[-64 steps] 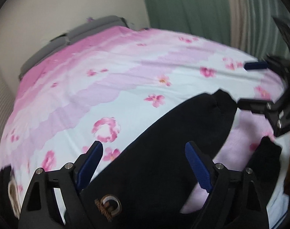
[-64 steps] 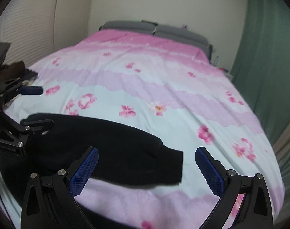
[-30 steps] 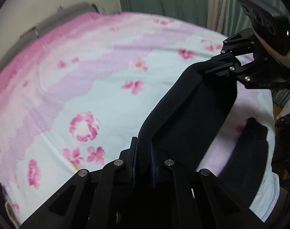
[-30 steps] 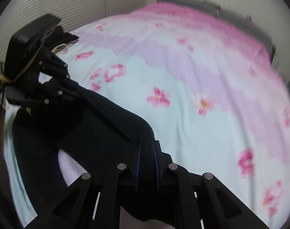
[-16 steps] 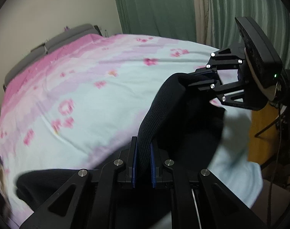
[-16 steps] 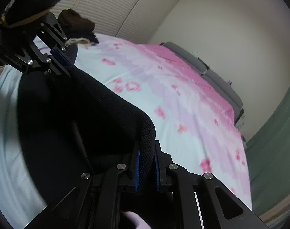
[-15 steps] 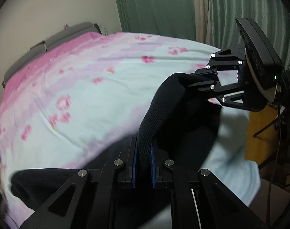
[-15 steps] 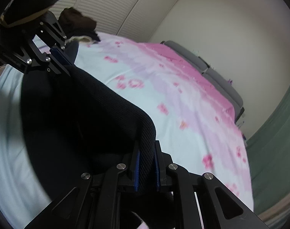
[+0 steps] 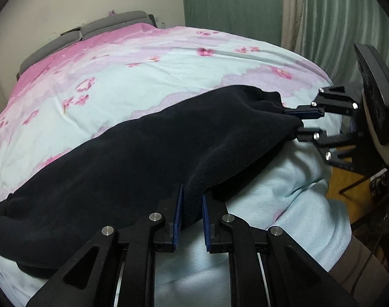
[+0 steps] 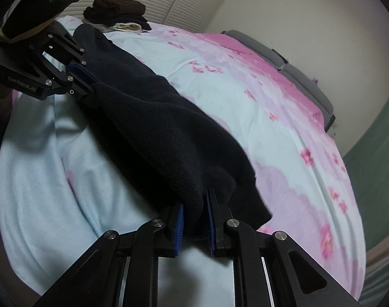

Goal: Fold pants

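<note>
Both claws are clamped narrow on the black pants (image 9: 148,153): the left gripper (image 9: 192,217) on one end of the near edge, the right gripper (image 10: 194,220) on the other, fabric stretched between them over the floral bedspread (image 9: 148,71). Uneven tension could slip the knit from a pad, skewing the fold. 0.5 s ago the pants hung raised; now they lie low along the bed edge.
</note>
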A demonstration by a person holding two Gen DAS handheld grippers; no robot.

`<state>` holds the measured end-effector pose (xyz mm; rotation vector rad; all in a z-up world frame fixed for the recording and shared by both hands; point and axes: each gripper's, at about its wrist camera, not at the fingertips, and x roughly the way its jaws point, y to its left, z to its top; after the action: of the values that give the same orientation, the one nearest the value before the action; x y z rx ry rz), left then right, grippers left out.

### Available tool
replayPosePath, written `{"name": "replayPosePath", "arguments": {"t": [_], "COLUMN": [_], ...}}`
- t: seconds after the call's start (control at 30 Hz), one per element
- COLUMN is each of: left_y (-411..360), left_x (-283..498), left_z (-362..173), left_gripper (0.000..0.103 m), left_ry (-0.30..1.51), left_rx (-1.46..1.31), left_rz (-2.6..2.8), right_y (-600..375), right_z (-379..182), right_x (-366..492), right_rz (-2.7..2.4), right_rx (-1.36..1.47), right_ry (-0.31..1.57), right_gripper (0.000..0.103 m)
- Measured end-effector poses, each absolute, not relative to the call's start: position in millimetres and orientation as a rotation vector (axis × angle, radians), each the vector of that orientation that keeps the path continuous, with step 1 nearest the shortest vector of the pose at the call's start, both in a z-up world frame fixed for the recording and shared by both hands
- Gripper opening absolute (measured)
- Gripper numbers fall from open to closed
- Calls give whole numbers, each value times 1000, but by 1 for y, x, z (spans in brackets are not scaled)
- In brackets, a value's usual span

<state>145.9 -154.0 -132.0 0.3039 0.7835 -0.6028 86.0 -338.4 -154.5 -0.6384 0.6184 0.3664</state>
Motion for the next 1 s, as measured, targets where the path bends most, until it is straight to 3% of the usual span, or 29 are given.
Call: {"name": "replayPosePath", "arguments": {"t": [0.07,0.17,0.23,0.4,0.67,1.0], "left_y": [-152,-144,-138,-126,-155,-203], "left_x": [140,130,126,123,172,238], "left_z": [-124,-112,-106,-93,-59,-38], "left_gripper": [22,41,43,44,47,48], "left_ry": [764,742,736,724,691,694], "left_rx": [297,270,259,217,300,327], "left_rz": [-591,-577,-568,-554,-707,-819], "right_y": [-336,-333,-337,-366,-437,-461], "right_z": [-153,-148,-142,-123,-142,-194], "right_x": [81,69,60,50,73,110], "right_rz": [331,280,251,207,128,12], "right_rx": [-615,-587,-542,-222,701,1138], "right_ry": [619,610,605,651,798,798], "right_gripper": [25,48,57,57,58,58]}}
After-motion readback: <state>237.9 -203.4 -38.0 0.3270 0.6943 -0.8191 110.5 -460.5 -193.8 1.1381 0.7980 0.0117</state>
